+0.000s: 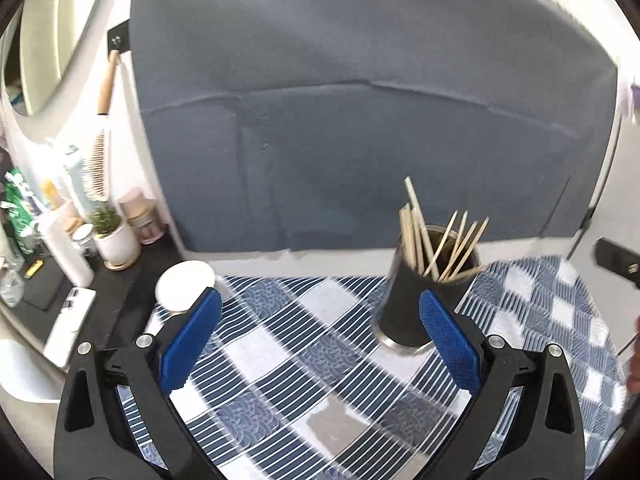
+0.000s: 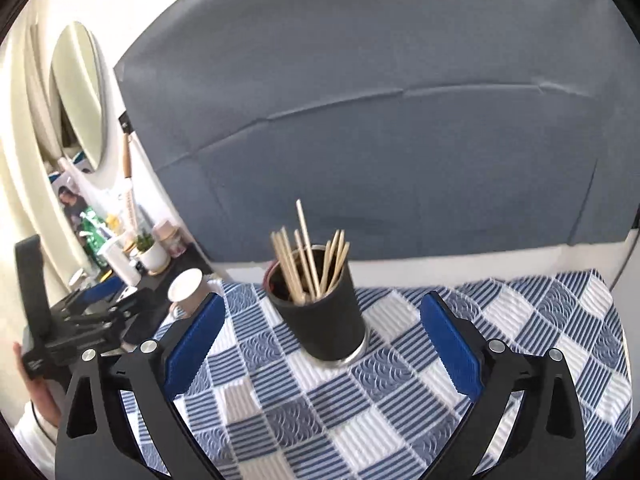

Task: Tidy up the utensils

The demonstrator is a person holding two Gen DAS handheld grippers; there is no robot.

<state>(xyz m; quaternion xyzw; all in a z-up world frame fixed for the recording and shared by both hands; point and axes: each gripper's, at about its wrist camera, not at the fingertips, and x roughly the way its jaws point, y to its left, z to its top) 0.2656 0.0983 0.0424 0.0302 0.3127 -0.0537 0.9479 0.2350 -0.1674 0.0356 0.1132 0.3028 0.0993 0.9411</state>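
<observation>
A: How did the tongs stand just then?

B: Both pairs were spread wide with nothing between the blue pads. The left tongs (image 1: 320,332) hung over the checked cloth (image 1: 280,360), and their right pad stood in front of the black cup's foot, though whether it touched could not be told. The right tongs (image 2: 322,336) framed the same cup from their side, pads well clear of it.

A: And the utensils?

B: The chopsticks (image 2: 308,264) stood bunched in the black cup (image 2: 324,320), tips fanned above the rim, one taller than the rest. The cup stood upright on the cloth-covered table, near the back edge.

A: How would they handle?

B: The sticks looked light, stiff and thin, likely to slip or fan apart, so a pinch across several at mid-length above the rim seemed best. The cup, dark-sleeved with a metal base, seemed firm enough to hold round its middle, though top-heavy.

A: Anything else nearby?

B: A paper cup (image 2: 186,290) stood at the cloth's left corner. Beyond it a side shelf held a small potted plant (image 2: 150,254) and bottles, and a grey padded panel (image 2: 380,140) rose behind the table.
</observation>
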